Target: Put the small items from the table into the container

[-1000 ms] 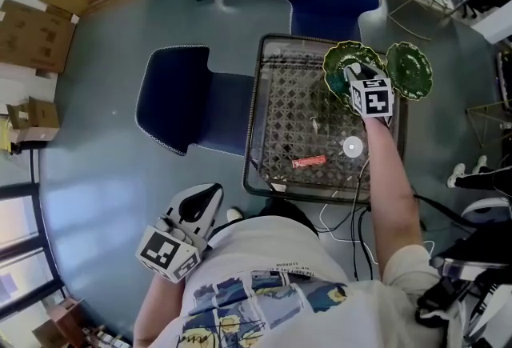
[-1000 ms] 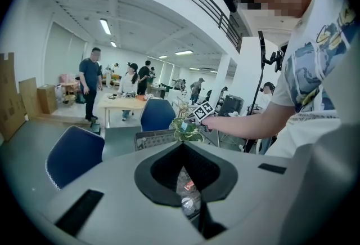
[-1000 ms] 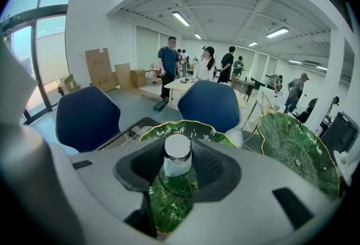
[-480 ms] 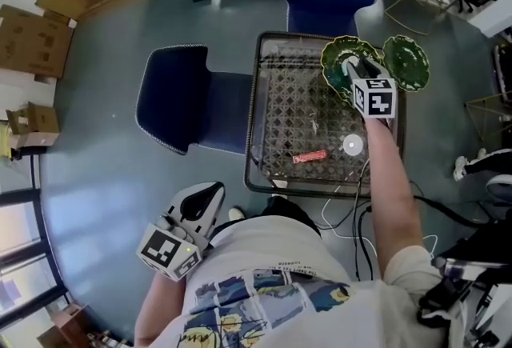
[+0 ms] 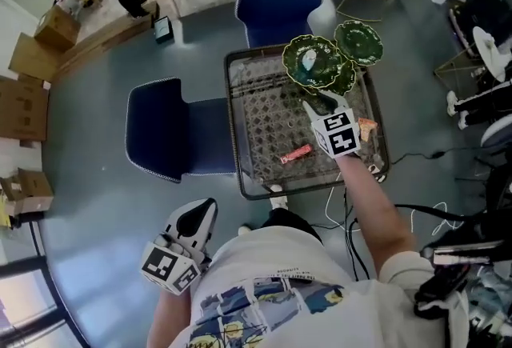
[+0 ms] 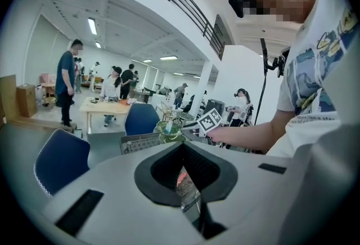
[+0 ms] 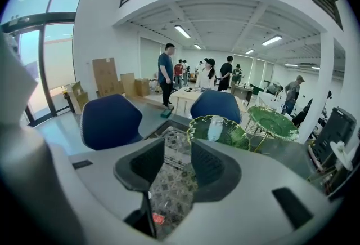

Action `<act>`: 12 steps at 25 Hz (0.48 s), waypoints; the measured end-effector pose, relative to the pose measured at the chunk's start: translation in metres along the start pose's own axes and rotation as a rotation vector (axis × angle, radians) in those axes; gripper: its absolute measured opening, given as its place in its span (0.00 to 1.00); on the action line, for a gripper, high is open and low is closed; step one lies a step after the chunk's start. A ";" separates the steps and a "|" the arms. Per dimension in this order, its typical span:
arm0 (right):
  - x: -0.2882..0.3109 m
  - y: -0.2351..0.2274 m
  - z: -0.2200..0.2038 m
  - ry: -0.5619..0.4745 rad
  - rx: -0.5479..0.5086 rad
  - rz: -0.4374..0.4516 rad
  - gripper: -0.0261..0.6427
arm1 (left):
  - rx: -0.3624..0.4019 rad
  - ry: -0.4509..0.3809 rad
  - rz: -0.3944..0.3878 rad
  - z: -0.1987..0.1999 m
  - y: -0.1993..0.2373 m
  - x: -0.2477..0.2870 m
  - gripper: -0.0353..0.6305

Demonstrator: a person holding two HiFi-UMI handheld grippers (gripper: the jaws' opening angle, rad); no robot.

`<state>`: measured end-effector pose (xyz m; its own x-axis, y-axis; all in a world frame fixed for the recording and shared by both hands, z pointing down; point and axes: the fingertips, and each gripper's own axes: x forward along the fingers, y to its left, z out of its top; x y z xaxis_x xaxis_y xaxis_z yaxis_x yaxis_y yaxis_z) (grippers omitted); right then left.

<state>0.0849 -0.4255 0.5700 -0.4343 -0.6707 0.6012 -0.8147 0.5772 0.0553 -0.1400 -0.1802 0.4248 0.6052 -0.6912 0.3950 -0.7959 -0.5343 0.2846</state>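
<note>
Though crowded at its far end, table (image 5: 260, 122): lattice-topped, bare through the middle.
Dish (image 5: 298, 76): green, leaf-edged, at the table's far end. I take it for the container. A white piece (image 5: 309, 60) lies in it.
Right claw (image 5: 318, 109): released, nothing between its jaws. It hangs over the table just short of the dish, pointing at it.
Left claw (image 5: 196, 220): jaws a little apart, empty, by the person's waist, well off the table.
Bar (image 5: 296, 154): red, flat on the table, nearer the person than the right claw and to its left. Its long axis runs across the table, slightly tilted.
Packet (image 5: 366, 129): orange, just right of the right claw's cube.
Next move: likely the right claw's, being far nearer. It would draw back toward the person and set its jaws across the bar's short side.
</note>
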 end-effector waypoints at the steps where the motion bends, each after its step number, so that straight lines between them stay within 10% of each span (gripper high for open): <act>1: -0.009 0.018 -0.008 0.006 -0.006 0.018 0.27 | 0.004 -0.004 -0.009 -0.002 -0.002 -0.005 0.07; 12: -0.118 0.196 -0.070 0.072 0.004 0.167 0.26 | 0.032 0.001 -0.170 -0.041 -0.033 -0.075 0.07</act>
<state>0.0034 -0.2006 0.5656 -0.5357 -0.5306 0.6569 -0.7350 0.6760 -0.0534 -0.1602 -0.0909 0.4215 0.7311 -0.5888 0.3448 -0.6812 -0.6587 0.3195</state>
